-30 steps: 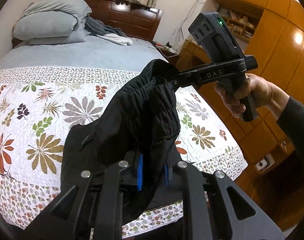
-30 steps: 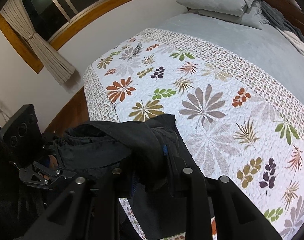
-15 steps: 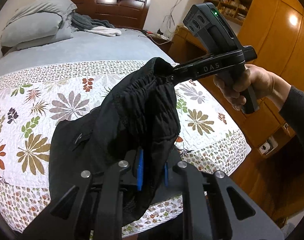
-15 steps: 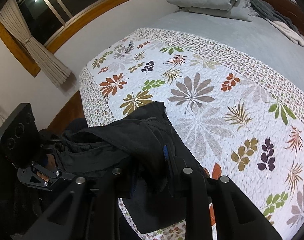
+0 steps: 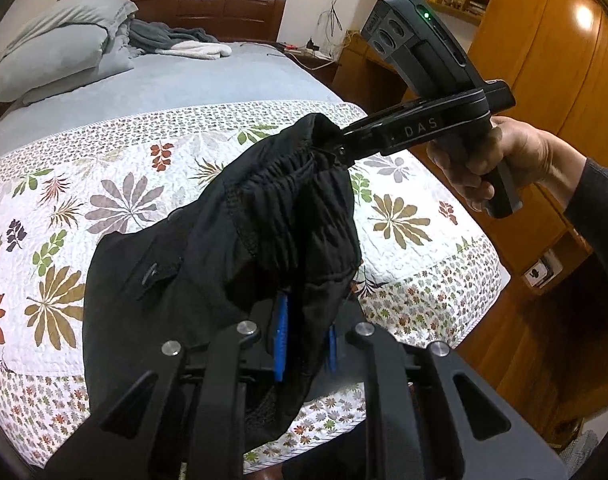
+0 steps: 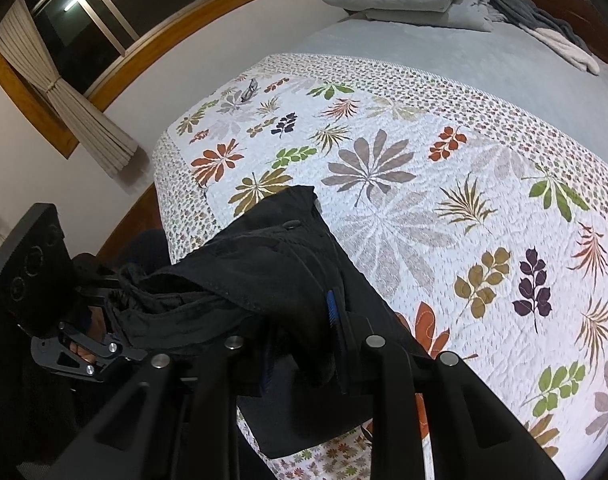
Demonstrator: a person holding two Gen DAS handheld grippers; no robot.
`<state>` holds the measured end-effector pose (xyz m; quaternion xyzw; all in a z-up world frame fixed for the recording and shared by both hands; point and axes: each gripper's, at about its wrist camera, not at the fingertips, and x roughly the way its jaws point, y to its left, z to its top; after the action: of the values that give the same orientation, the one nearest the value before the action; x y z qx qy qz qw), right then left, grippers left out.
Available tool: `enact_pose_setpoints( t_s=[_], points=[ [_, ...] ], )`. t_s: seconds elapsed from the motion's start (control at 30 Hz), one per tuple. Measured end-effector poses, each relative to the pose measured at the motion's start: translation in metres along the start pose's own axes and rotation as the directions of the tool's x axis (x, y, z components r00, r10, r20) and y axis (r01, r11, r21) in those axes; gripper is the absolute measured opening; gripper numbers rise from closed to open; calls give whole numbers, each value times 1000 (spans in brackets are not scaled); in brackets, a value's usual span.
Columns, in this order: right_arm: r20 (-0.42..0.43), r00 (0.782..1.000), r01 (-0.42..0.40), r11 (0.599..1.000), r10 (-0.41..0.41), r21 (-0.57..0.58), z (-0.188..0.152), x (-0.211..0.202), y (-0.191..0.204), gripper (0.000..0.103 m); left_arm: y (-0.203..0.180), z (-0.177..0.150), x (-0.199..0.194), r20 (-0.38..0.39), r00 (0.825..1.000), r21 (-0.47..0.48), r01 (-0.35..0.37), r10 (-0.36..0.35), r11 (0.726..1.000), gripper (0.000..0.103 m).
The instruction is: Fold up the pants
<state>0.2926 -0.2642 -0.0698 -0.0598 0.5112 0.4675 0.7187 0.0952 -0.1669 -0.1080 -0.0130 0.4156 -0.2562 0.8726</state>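
On the bed's leaf-print quilt (image 5: 116,184), near its foot edge, hang the black pants (image 5: 232,248), their lower part draped on the cover. At left lie grey pillows (image 5: 52,56) by the headboard. The left tongs (image 5: 304,344) are clamped on the pants' bunched cloth; the right tongs (image 5: 335,150), held by a hand (image 5: 487,160), pinch the elastic waistband. Wooden cupboards (image 5: 551,60) stand at right, well apart.
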Motion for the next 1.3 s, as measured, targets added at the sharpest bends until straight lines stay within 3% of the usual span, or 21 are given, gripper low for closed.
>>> enact_pose_setpoints(
  t_s=[0.63, 1.03, 1.3],
  points=[
    [-11, 1000, 17, 1000, -17, 21, -33, 1, -24, 24, -17, -8, 35, -67, 998, 21, 16, -15, 1000, 13],
    [-62, 994, 92, 996, -93, -17, -59, 19, -38, 24, -30, -22, 70, -132, 991, 37, -12, 16, 999, 13],
    [-79, 992, 102, 995, -102, -5, -74, 28, -48, 24, -32, -30, 88, -166, 986, 40, -14, 20, 999, 13]
  ],
)
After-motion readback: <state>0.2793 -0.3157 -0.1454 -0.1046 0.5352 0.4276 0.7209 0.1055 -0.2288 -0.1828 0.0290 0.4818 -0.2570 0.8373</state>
